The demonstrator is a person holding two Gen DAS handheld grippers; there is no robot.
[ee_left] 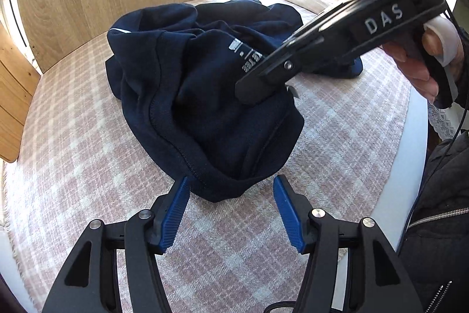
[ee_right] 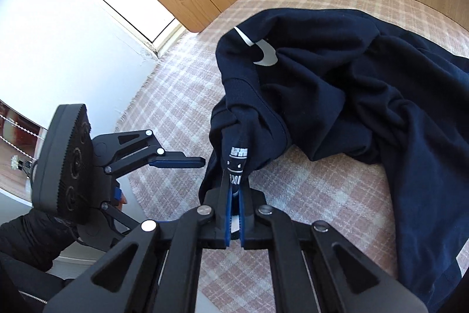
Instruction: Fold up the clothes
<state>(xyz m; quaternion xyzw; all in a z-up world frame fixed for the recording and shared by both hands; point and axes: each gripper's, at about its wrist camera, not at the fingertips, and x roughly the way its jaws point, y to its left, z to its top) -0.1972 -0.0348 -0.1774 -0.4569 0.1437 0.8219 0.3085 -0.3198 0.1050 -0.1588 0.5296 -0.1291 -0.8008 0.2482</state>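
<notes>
Sweatshirt hem beside spread left gripper fingers.

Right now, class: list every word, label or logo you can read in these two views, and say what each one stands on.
"DAS": raised letters on the side of the right gripper, seen from the left wrist view.
White print on the navy sweatshirt: partly folded and upside down, not readable.
White print on the fabric pinched in the right jaws: creased, only a "K" shows.
White swoosh-shaped logo on the sweatshirt: no letters.
</notes>
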